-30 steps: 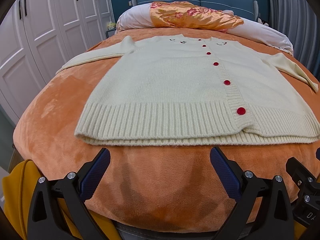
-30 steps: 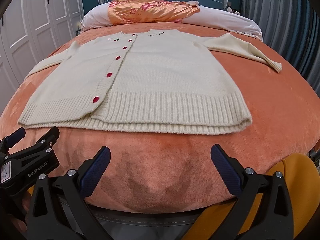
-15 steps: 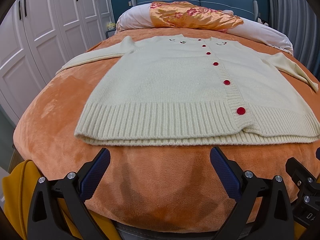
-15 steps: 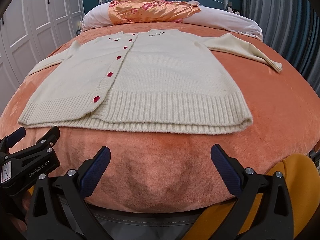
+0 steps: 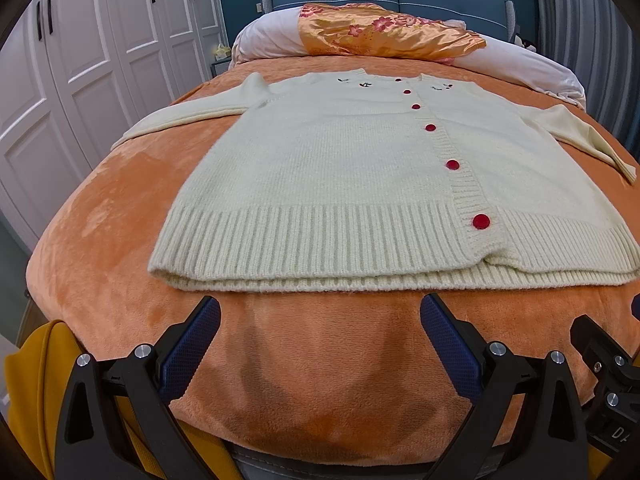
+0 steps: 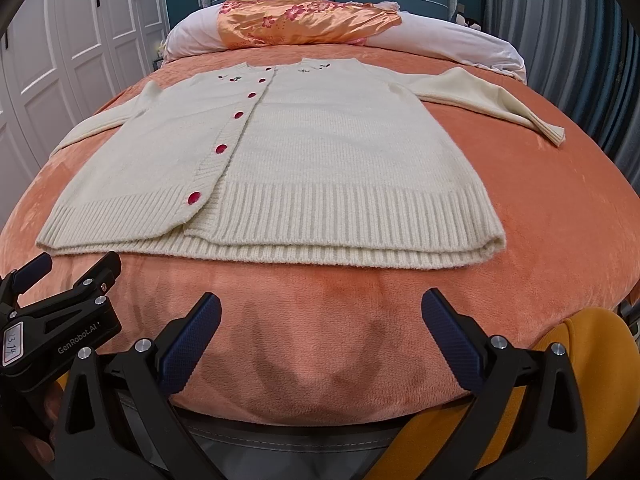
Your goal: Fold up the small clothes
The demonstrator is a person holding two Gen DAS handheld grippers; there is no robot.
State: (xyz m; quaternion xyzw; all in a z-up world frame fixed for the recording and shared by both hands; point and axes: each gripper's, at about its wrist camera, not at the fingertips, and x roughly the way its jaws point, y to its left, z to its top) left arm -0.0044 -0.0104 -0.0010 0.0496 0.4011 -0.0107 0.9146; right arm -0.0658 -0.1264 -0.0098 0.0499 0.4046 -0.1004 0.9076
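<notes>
In the left wrist view, the left tool (image 5: 320,320) stands wide open at the bottom of the frame and holds nothing; its two blue pads are apart, low over the orange blanket (image 5: 100,220). The cream cardigan (image 5: 340,168) lies flat and buttoned in the middle of the frame, its ribbed hem just above the pads, with a free strip of blanket between hem and pads. The hem's left corner is in the centre left, and its right end runs to the right border. One sleeve reaches to the upper left, toward the white wardrobe (image 5: 80,60). Part of the right tool (image 5: 612,384) shows at the lower right. In the right wrist view, the right tool (image 6: 320,320) is also wide open and empty. The cardigan (image 6: 328,152) fills the centre, and its right hem corner has open blanket (image 6: 560,220) on the right. The left tool (image 6: 48,328), at the lower left, carries the writing "GenRobot.AI" and a label "13.14".
</notes>
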